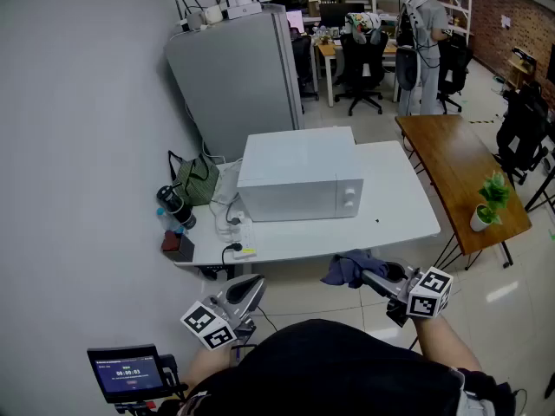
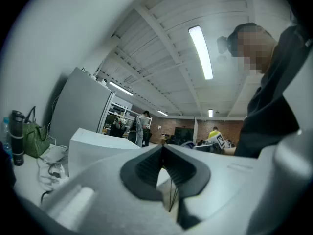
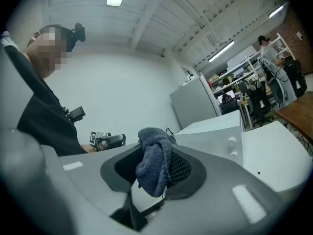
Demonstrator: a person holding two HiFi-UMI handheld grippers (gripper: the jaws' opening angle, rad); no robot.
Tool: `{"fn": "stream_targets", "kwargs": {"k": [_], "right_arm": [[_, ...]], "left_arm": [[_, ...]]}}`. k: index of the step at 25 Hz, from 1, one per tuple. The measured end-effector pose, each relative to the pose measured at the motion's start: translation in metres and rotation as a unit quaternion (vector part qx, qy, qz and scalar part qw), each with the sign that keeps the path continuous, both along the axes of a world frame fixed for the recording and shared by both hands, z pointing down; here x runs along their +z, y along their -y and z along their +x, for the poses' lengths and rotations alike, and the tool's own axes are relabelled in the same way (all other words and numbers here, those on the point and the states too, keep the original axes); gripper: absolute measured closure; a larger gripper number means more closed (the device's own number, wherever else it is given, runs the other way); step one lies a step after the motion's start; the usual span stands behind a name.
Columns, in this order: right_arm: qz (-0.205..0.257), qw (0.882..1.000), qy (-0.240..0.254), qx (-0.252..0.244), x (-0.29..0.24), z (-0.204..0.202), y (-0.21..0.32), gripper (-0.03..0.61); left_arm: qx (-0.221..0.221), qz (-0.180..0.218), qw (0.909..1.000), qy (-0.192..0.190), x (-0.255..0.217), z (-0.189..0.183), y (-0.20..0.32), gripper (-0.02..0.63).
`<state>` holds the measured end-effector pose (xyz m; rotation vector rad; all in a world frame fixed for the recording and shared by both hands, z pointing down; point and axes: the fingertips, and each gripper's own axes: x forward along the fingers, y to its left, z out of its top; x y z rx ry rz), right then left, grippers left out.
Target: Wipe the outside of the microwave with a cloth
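A white microwave (image 1: 299,176) stands on a white table (image 1: 399,206), its door and two knobs facing me. My right gripper (image 1: 368,276) is held low in front of the table's near edge, shut on a dark blue cloth (image 1: 347,268). In the right gripper view the cloth (image 3: 154,163) hangs bunched between the jaws, with the microwave (image 3: 220,133) ahead and apart from it. My left gripper (image 1: 253,284) is below the table's front left, shut with nothing in it. In the left gripper view the pads (image 2: 146,168) meet and the microwave (image 2: 98,148) lies beyond.
Left of the microwave lie a green bag (image 1: 198,180), a black bottle (image 1: 176,206) and a power strip (image 1: 243,232) with cables. A grey cabinet (image 1: 238,76) stands behind. A wooden table (image 1: 460,172) with a potted plant (image 1: 490,199) is at the right. A person (image 1: 429,42) stands far back.
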<state>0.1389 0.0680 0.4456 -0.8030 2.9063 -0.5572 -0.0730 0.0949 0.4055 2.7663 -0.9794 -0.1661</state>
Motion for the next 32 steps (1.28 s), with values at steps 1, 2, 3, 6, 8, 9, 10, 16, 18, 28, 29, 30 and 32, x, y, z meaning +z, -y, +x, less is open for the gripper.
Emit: {"fn": "stream_targets", "kwargs": {"k": [1,2,3,6,8,9,10,16,18,28,29,30,32], "right_arm": [[0.002,1.000,0.000,-0.002,-0.001,0.005,0.004,0.465],[0.004,1.000,-0.001,-0.003,-0.002,0.010,0.009,0.465],[0.006,1.000,-0.001,-0.006,-0.002,0.014,0.013,0.465],[0.015,1.000,-0.004,-0.016,0.001,0.024,0.025,0.465],[0.016,1.000,-0.007,-0.023,0.006,0.024,0.034,0.465],[0.015,1.000,-0.009,-0.026,0.007,0.021,0.040,0.465],[0.013,0.999,-0.011,-0.029,0.008,0.016,0.046,0.465],[0.035,0.998,-0.040,-0.035,-0.002,-0.036,0.104,0.465],[0.051,0.997,-0.054,-0.028,-0.013,-0.063,0.134,0.465],[0.108,0.980,-0.161,0.046,-0.061,-0.172,0.306,0.465],[0.112,0.977,-0.174,0.046,-0.061,-0.183,0.324,0.465],[0.117,0.974,-0.188,0.044,-0.059,-0.193,0.343,0.465],[0.128,0.968,-0.215,0.035,-0.055,-0.215,0.384,0.465]], "left_arm": [[0.000,0.001,1.0000,0.001,-0.001,0.006,0.003,0.611],[0.001,0.001,1.0000,0.002,-0.002,0.013,0.006,0.611],[0.001,0.002,1.0000,0.002,-0.003,0.019,0.009,0.611],[-0.001,0.001,1.0000,0.002,0.002,0.035,0.017,0.611],[-0.005,-0.002,1.0000,0.002,0.005,0.038,0.022,0.611],[-0.007,-0.004,1.0000,0.003,0.007,0.037,0.025,0.611],[-0.009,-0.006,0.9999,0.004,0.007,0.033,0.029,0.611],[-0.020,0.004,0.9997,-0.011,0.014,-0.020,0.073,0.611],[-0.015,0.012,0.9997,-0.017,0.018,-0.047,0.095,0.611],[0.049,0.004,0.9983,-0.029,0.034,-0.149,0.184,0.611],[0.046,0.003,0.9985,-0.030,0.036,-0.156,0.190,0.611],[0.041,0.002,0.9986,-0.032,0.037,-0.163,0.195,0.611],[0.027,-0.002,0.9990,-0.034,0.039,-0.174,0.203,0.611]]}}
